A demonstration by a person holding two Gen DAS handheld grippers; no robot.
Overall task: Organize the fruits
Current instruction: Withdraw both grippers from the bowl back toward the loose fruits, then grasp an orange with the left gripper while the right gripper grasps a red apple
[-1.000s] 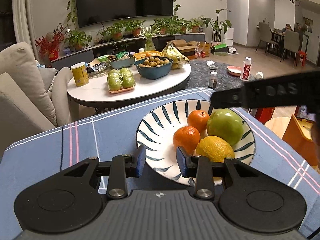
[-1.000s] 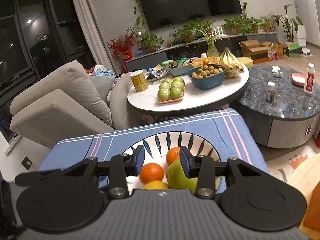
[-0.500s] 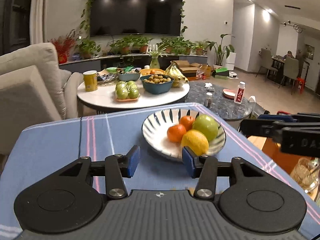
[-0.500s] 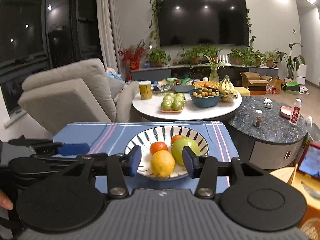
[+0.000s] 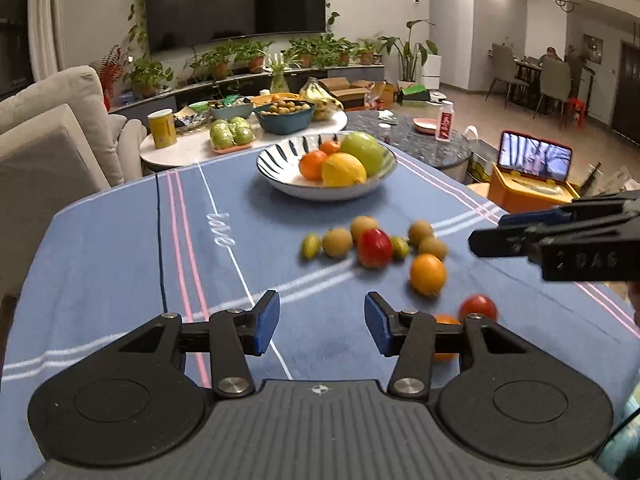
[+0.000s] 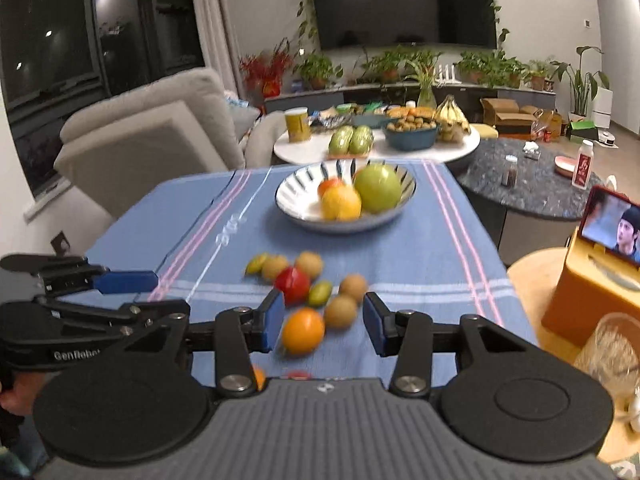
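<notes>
In the left wrist view, the left gripper [image 5: 321, 326] was wide open and held nothing. It hung over the blue cloth [image 5: 120, 248]. A striped bowl [image 5: 280, 178] sat at the far end with a green apple [image 5: 363, 151], a lemon [image 5: 343, 169] and two little oranges inside. Loose fruit lay on the cloth closer in: a red fruit [image 5: 374, 247], an orange [image 5: 427, 274], some brown round ones and a small tomato [image 5: 478, 308]. The right gripper [image 5: 486, 235] poked in from the right side, and how far it was open did not show here.

In the right wrist view, the right gripper [image 6: 323, 322] was open too, with nothing in it. The orange [image 6: 303, 330] sat on the cloth right in front of the gap between its fingers. I think the step was reaching for the next loose fruit. The next move would need the gripper to go down around the orange, close softly, and carry it to the bowl [image 6: 296, 206]
</notes>
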